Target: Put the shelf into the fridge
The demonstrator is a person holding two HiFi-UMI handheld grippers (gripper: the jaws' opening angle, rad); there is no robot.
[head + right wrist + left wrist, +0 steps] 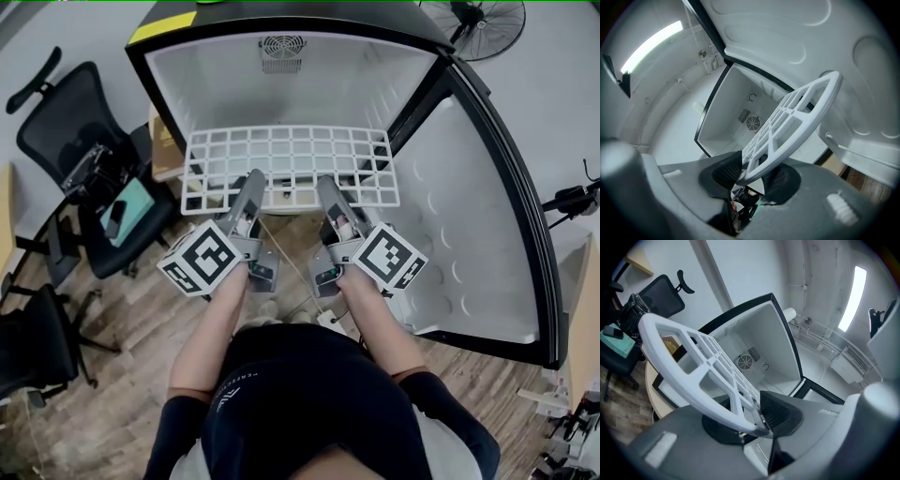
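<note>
A white plastic grid shelf (286,164) hangs level in front of the open fridge (295,80), its far edge at the mouth of the white cavity. My left gripper (251,184) is shut on the shelf's near edge at the left. My right gripper (330,187) is shut on the near edge at the right. In the left gripper view the shelf's rim (689,376) runs between the black pads (776,411). The right gripper view shows the shelf (792,122) clamped between that gripper's pads (726,171), with the fridge's back-wall fan (753,123) beyond.
The fridge door (478,225) stands swung open to the right. Black office chairs (70,141) crowd the left, one with a teal item on its seat. A floor fan (478,23) stands behind the fridge. A cable lies on the wooden floor (122,375) by my feet.
</note>
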